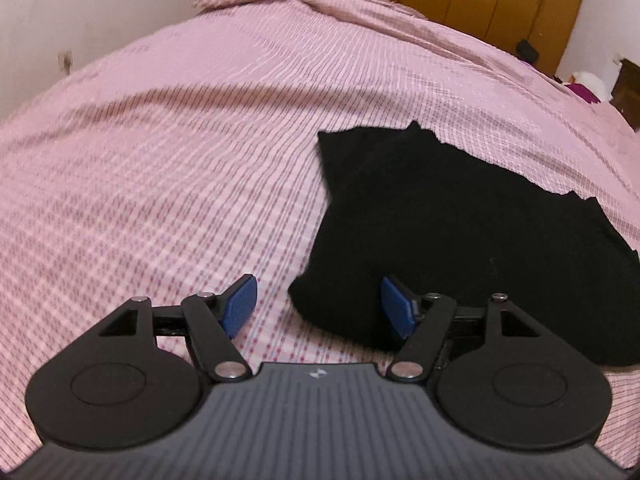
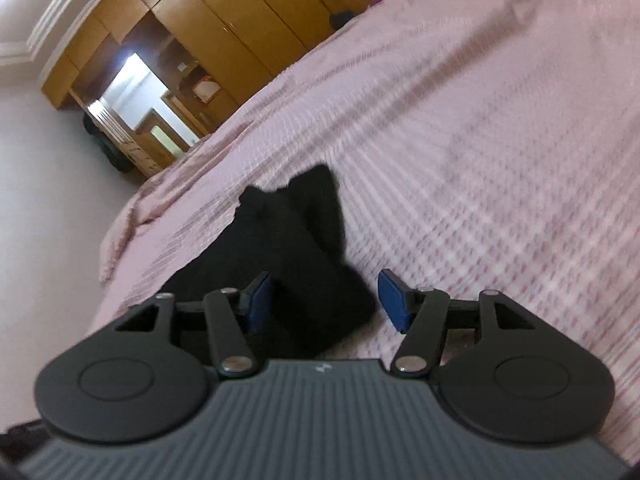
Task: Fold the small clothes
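A black garment [image 1: 460, 232] lies bunched on the bed, resting on the pink checked bedspread [image 1: 160, 160], its far edge rising in a couple of soft peaks. The left gripper [image 1: 320, 308] hangs low at the cloth's near corner with its fingers spread wide: the blue pad of the right-hand finger [image 1: 396, 306] sits over the dark fabric, while the other finger [image 1: 240, 304] is over bare bedspread, and nothing is pinched between them. From the right wrist view, which is tilted and somewhat blurred, the same garment [image 2: 296, 256] runs away from the right gripper [image 2: 324, 304], whose fingers are likewise wide apart, a near lump of cloth lying in the gap between them; the left-hand pad [image 2: 260, 300] is against or just above the fabric, I cannot tell which, and the right-hand pad [image 2: 394, 300] stands over the bedspread [image 2: 480, 140]. A wooden wardrobe [image 2: 224, 28] lines the wall beyond the bed.
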Demonstrator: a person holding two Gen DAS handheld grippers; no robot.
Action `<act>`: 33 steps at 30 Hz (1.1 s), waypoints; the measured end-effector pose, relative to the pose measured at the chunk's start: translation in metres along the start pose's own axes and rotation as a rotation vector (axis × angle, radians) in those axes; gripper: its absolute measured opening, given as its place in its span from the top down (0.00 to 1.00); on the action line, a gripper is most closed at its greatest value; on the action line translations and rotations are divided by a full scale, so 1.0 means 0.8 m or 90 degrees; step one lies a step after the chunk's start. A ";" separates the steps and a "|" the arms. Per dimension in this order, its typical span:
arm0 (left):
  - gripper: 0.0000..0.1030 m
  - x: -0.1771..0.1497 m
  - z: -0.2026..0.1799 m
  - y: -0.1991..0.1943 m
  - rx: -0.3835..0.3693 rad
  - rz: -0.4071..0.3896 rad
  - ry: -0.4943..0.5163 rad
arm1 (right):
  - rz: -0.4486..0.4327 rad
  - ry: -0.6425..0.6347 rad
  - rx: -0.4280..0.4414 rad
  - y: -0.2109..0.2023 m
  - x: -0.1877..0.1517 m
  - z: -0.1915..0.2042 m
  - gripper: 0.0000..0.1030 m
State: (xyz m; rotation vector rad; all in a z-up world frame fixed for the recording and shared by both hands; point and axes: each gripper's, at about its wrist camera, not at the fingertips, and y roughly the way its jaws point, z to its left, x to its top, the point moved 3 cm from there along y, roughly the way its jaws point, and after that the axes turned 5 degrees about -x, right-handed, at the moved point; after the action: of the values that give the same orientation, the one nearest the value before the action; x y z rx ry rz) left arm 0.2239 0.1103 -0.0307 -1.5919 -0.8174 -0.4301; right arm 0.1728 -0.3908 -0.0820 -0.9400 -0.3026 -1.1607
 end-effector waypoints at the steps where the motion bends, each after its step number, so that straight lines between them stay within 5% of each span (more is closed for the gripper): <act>1: 0.28 -0.002 0.001 0.001 0.000 0.003 -0.004 | -0.010 -0.001 0.011 0.001 -0.005 -0.003 0.41; 15: 0.26 -0.015 -0.011 0.001 0.031 0.003 0.015 | -0.028 -0.021 0.021 0.008 -0.015 0.001 0.39; 20: 0.26 -0.016 -0.013 0.000 0.039 0.015 0.013 | -0.021 -0.011 0.015 0.021 -0.012 0.017 0.26; 30: 0.25 -0.017 -0.014 0.001 0.043 0.034 0.020 | -0.029 -0.008 0.011 0.039 -0.014 0.034 0.26; 33: 0.25 -0.017 -0.014 0.000 0.041 0.035 0.019 | -0.031 0.003 0.015 0.040 -0.013 0.032 0.34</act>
State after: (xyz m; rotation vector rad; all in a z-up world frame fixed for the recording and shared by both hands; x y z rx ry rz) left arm 0.2167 0.0962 -0.0381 -1.5407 -0.7556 -0.3829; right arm 0.2030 -0.3619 -0.0879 -0.9130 -0.3361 -1.2008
